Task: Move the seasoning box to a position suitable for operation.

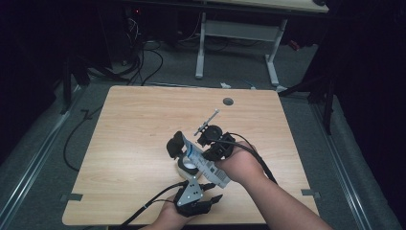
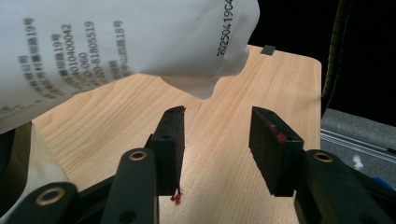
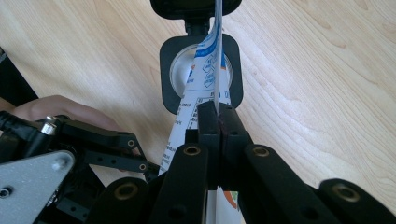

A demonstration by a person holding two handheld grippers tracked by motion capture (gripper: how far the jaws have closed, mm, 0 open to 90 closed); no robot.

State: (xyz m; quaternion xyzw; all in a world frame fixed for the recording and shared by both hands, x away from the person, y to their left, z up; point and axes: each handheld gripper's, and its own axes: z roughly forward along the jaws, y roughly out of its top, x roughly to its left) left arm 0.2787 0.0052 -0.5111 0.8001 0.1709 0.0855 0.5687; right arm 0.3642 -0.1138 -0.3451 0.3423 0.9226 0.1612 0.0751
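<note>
My right gripper (image 1: 207,152) (image 3: 218,111) is shut on a white and blue printed packet (image 1: 207,166) (image 3: 205,70), pinching its edge between both pads. The packet hangs tilted over a black square container (image 1: 178,146) (image 3: 170,88) with a shiny round inside (image 3: 180,70), standing on the wooden table (image 1: 134,129). My left gripper (image 1: 213,191) (image 2: 217,126) sits low near the table's front edge and points right. Its jaws stand open with nothing between them. The packet's white lower corner (image 2: 196,79) hangs just above and beyond its fingertips (image 2: 173,116).
A round dark hole (image 1: 228,101) lies in the table's far side. Grey tape markers (image 1: 309,193) (image 2: 268,49) sit at the table's edges. Behind the table stand white desk legs (image 1: 200,45) and loose cables (image 1: 143,62) on the floor.
</note>
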